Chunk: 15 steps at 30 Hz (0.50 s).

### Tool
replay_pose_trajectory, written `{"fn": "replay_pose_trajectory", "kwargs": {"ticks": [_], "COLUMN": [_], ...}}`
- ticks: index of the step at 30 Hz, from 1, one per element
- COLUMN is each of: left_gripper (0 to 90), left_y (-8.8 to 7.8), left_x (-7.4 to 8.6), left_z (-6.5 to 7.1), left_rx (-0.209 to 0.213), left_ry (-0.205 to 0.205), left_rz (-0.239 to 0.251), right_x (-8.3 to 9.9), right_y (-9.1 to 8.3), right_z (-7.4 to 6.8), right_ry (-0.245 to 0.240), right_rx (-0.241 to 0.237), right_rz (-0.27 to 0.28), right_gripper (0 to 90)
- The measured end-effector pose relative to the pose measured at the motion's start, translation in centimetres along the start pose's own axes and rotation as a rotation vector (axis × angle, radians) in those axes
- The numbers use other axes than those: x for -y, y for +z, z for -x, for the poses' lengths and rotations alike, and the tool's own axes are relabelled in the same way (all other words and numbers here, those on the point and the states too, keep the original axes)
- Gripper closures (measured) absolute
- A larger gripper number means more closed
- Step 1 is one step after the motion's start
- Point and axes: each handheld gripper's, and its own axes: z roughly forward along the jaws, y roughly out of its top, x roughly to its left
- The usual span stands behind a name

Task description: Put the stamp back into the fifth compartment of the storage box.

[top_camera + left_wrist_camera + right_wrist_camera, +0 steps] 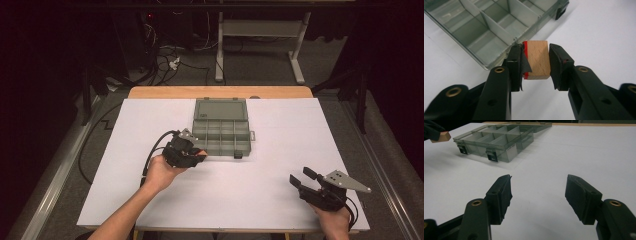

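One wooden block (537, 59) sits pinched between the jaws of the left gripper (192, 150), so the pick-up looks done. What is left, as I judge it, is the carry over the box (221, 131) and the drop into one of its compartments. Every compartment I can see in the box is bare, so this may be the first piece to go in.

The block hangs in the air just beside the box's near left corner, close to its front wall and above the white table (150, 190). In the left gripper view the block's long axis runs away from the camera, along the jaws, toward the box's front wall; the pads press on its two long side faces. A red stripe marks the face against one pad. Its top face lies about level. In the right gripper view the block (441, 137) pokes out at the far left, end on toward the box (499, 142).

The right gripper (306, 181) rests low near the table's near right corner, well apart from the box, jaws spread and holding nothing.
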Motion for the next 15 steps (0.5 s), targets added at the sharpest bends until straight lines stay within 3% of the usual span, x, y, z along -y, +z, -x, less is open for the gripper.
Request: {"fn": "replay_pose_trajectory", "kwargs": {"ticks": [15], "left_gripper": [65.0], "left_y": [0.2], "left_x": [-2.4], "left_z": [-1.4], "left_rx": [-0.039], "left_ry": [-0.011], "left_rz": [0.002], "right_x": [0.0], "right_y": [0.0], "right_z": [0.0], "right_ry": [-0.004], "right_rx": [-0.001], "right_rz": [-0.002], "right_gripper": [37.8]}}
